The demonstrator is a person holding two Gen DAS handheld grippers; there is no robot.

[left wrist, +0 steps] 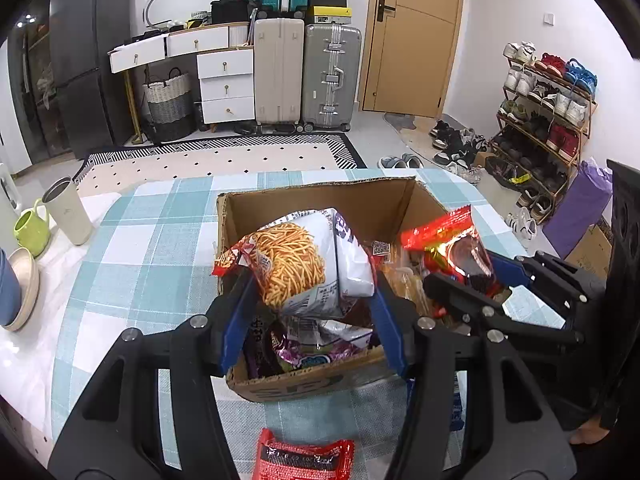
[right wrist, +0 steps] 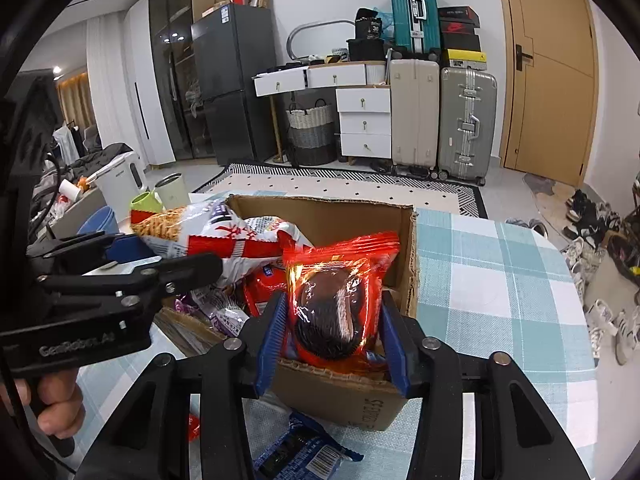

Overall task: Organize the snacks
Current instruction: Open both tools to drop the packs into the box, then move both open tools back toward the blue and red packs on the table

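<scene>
both grippers, left gripper (left wrist: 312,300) and right gripper (right wrist: 332,332), are black frames with silver round bolts, ribbed blue pads (right wrist: 272,340) and faint grey lettering.

Beyond the checked bench cloth (left wrist: 132,264) I see a patterned rug (left wrist: 224,160) on pale tile, a dark fridge (left wrist: 86,60), white drawers (left wrist: 226,80), suitcases (left wrist: 306,76) stacked against the white wall, a tan wooden door (left wrist: 416,36), and a loaded shoe rack (left wrist: 548,116) on my right

The right gripper (right wrist: 334,322) holds a red snack packet (right wrist: 340,280) above the cardboard box (right wrist: 344,392); blue packet (right wrist: 304,454) at 6 o'clock.
</scene>
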